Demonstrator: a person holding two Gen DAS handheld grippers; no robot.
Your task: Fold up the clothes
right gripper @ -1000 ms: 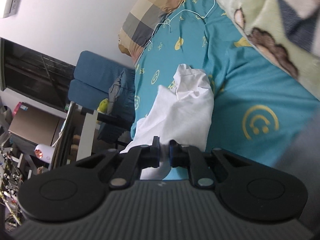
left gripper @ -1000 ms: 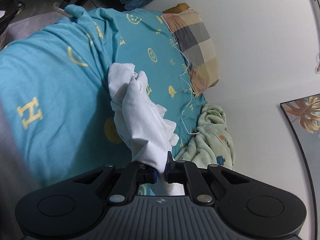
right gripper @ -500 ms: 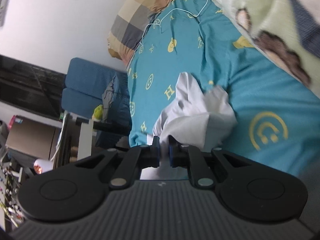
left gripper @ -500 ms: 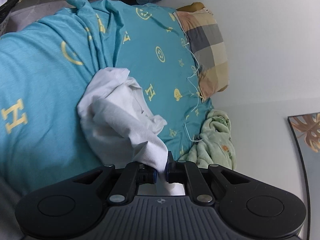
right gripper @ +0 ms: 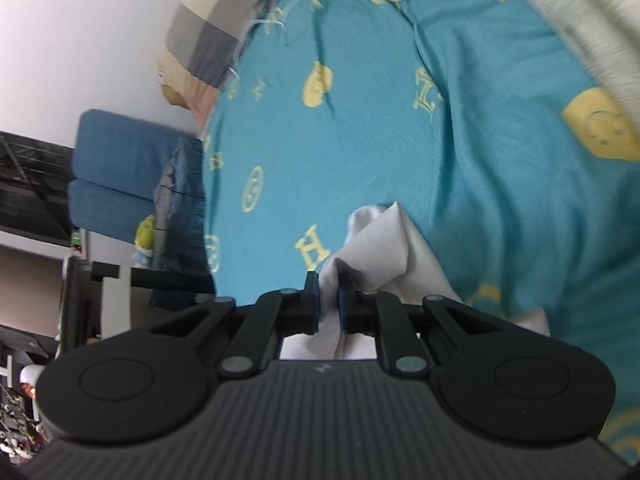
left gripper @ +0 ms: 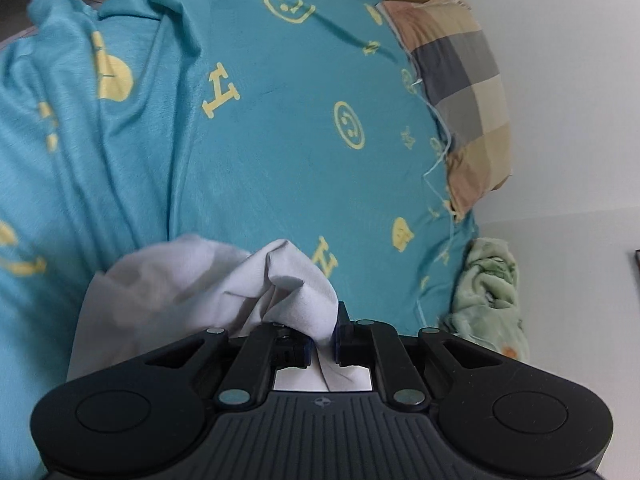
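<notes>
Left gripper [left gripper: 323,334] and right gripper [right gripper: 329,307] each clamp narrowly on a fold of the white garment [left gripper: 168,280] above the teal bedsheet [left gripper: 280,152]

You face a bed [left gripper: 280,140] with teal patterned sheet; checked pillow [left gripper: 460,80] against white wall [left gripper: 568,80]; blue chair [right gripper: 120,168] alongside.

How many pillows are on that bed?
1. A checked pillow lies at the far end of the teal bedsheet, against the wall; the right wrist view shows the same one. Others may be hidden beyond the frames or under the green blanket.
</notes>
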